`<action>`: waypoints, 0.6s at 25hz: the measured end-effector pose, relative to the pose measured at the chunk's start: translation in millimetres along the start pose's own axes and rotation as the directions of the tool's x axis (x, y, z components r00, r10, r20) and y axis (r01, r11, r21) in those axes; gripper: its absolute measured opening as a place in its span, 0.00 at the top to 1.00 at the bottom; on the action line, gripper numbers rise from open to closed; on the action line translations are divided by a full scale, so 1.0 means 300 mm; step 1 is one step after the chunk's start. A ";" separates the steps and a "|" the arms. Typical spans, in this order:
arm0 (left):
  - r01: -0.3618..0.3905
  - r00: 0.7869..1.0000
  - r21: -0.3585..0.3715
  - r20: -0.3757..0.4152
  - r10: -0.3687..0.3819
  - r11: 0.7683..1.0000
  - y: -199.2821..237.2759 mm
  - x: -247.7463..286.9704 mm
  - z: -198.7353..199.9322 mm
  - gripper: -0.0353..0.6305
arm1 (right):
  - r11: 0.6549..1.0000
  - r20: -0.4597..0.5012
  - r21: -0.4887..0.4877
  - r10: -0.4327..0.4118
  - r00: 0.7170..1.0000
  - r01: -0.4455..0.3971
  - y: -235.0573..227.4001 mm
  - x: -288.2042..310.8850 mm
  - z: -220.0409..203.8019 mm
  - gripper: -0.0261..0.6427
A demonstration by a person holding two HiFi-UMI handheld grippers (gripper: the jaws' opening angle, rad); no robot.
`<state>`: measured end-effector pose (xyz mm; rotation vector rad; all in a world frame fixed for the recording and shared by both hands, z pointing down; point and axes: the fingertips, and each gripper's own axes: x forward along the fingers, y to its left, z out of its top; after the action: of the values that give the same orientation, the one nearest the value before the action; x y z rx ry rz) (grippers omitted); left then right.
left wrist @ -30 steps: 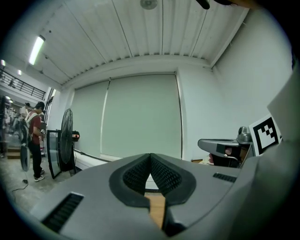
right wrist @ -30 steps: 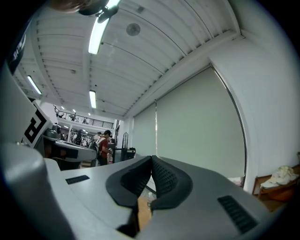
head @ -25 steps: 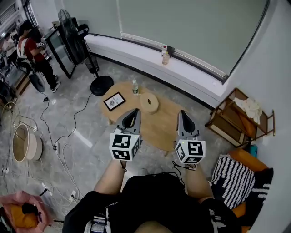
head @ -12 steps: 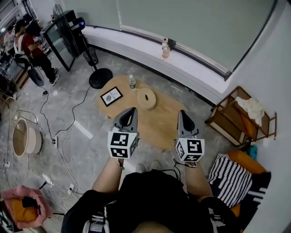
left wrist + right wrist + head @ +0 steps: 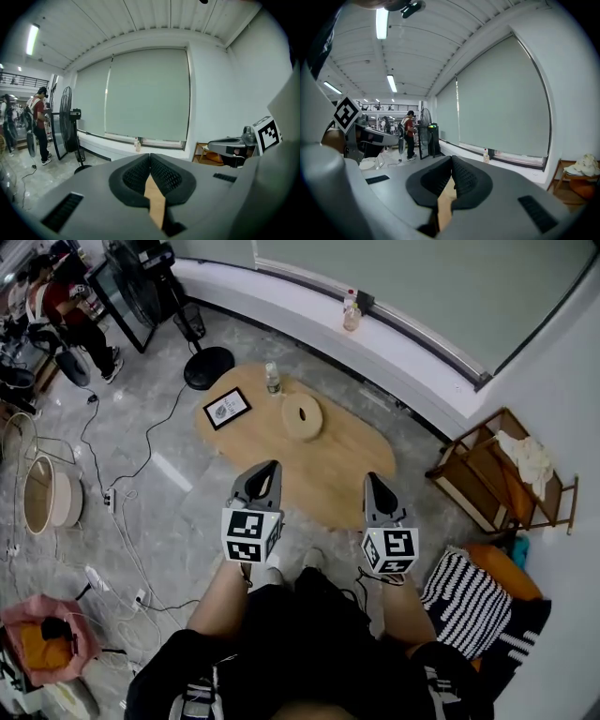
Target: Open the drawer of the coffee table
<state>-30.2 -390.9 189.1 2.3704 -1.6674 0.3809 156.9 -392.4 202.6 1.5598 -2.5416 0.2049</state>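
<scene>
The oval wooden coffee table [image 5: 330, 468] stands on the grey floor ahead of me, and no drawer front shows in any view. My left gripper [image 5: 271, 467] hangs over the table's near left edge with its jaws shut on nothing. My right gripper [image 5: 374, 478] is over the near right edge, also shut and empty. In the left gripper view the pads of the left gripper [image 5: 150, 155] meet above a tan strip. The right gripper view shows the right gripper [image 5: 451, 158] the same way.
On the table lie a framed picture [image 5: 226, 409], a small bottle [image 5: 272, 379] and a round wooden piece [image 5: 303, 417]. A standing fan [image 5: 208, 365] is at the back left and a wooden rack [image 5: 492, 479] at the right. Cables [image 5: 122, 521] run over the left floor. A striped cushion [image 5: 464, 601] is near my right.
Both grippers have sunk lower toward the table's near edge, still shut. The head view has tipped further down, so the table sits higher in the picture and my shoes show.
</scene>
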 end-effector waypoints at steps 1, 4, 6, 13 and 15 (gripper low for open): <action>0.005 1.000 0.003 -0.013 -0.005 1.000 -0.003 0.000 -0.025 0.92 | 1.000 -0.011 -0.001 0.002 1.000 -0.002 0.006 -0.005 -0.021 0.94; 0.015 0.999 0.011 -0.045 -0.015 1.000 0.002 -0.021 -0.098 0.92 | 1.000 -0.042 0.002 -0.005 0.999 0.005 0.032 -0.029 -0.088 0.94; 0.022 0.998 0.014 -0.056 -0.022 1.000 0.010 -0.039 -0.142 0.92 | 1.000 -0.056 0.006 -0.020 0.998 0.021 0.049 -0.051 -0.131 0.94; 0.087 0.993 -0.040 -0.072 -0.089 0.995 0.010 -0.142 -0.424 0.86 | 0.995 -0.062 0.051 -0.077 0.995 0.081 0.151 -0.177 -0.394 0.93; 0.095 0.991 -0.046 -0.093 -0.099 0.994 0.011 -0.171 -0.541 0.72 | 0.996 -0.087 0.056 -0.065 0.994 0.070 0.190 -0.201 -0.501 0.82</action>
<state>-63.9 -294.2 325.1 2.3535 -1.4974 0.4307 141.6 -284.9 335.5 1.6182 -2.4357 0.3331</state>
